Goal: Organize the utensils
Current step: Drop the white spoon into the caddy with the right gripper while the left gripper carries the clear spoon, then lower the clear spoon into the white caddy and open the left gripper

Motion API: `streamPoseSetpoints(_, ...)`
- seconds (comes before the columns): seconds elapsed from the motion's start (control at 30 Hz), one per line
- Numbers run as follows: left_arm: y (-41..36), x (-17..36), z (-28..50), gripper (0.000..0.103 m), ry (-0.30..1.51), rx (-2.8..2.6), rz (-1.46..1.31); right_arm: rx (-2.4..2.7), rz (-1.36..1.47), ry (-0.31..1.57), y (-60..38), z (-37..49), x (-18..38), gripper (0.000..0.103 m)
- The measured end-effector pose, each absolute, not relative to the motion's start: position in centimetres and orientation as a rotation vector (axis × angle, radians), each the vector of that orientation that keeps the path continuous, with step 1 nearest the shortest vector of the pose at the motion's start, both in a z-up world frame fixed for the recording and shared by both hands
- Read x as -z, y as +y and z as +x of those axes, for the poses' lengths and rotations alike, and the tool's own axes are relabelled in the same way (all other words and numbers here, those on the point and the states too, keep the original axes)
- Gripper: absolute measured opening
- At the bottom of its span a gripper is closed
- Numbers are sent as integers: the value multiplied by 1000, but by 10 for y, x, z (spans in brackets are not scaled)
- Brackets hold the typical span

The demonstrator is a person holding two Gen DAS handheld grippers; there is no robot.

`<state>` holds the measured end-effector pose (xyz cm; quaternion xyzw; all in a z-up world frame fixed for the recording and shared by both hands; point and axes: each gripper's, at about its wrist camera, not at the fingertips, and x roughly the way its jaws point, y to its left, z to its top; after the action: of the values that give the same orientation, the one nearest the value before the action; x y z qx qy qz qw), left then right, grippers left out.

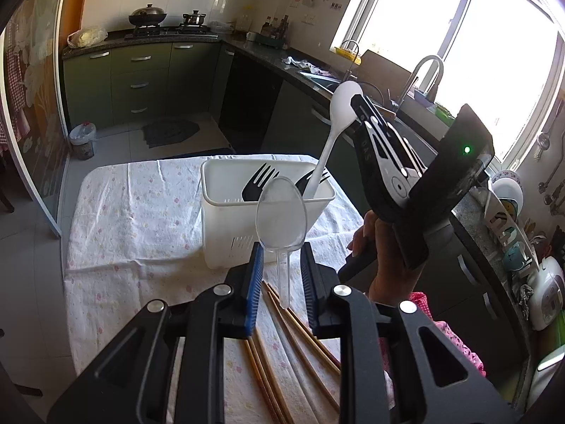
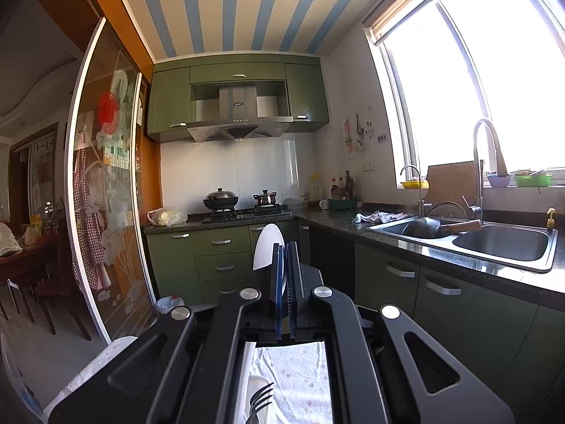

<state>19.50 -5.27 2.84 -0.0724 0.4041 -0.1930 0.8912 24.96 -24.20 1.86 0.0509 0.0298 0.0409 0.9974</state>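
Utensils first: my left gripper (image 1: pixel 280 265) has its jaws apart, a clear spoon (image 1: pixel 281 213) standing upright between them, touching neither pad as far as I can see. Just beyond the jaws sits the white caddy (image 1: pixel 226 219), black forks (image 1: pixel 259 183) inside. My right gripper (image 2: pixel 285 272) is clamped on the white spoon (image 1: pixel 340 120), handle dipping into the caddy. Chopsticks (image 1: pixel 289 339) lie under my left jaws on the tablecloth (image 1: pixel 141 219).

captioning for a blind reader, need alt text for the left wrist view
The right gripper lowers a white plastic spoon into a white plastic caddy holding black forks; a clear plastic spoon stands between the left gripper's blue pads.
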Motion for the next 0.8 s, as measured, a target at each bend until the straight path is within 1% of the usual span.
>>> streamPoseSetpoints(0.03, -53, -30, 195, 20, 837, 400, -149, -100, 103, 67, -243, 247, -14, 18)
streamPoseSetpoints(0.07, -53, -31, 195, 20, 834, 398, -148, -103, 103, 60, -245, 241, -11, 39)
streamPoseSetpoints(0.1, -53, -33, 195, 20, 831, 396, -145, -100, 103, 49, -247, 234, -9, 46)
streamPoseSetpoints(0.3, -51, -48, 200, 20, 802, 371, -135, -142, 214, 48, -286, 179, -6, 46)
streamPoseSetpoints(0.5, -50, -73, 213, 20, 751, 335, -121, -105, 284, 52, -329, 115, 23, 46)
streamPoseSetpoints(0.63, -50, -93, 220, 20, 714, 313, -117, -64, 336, 73, -351, 90, 44, 46)
streamPoseSetpoints(0.8, -51, -119, 222, 20, 680, 308, -119, -35, 365, 93, -367, 81, 57, 46)
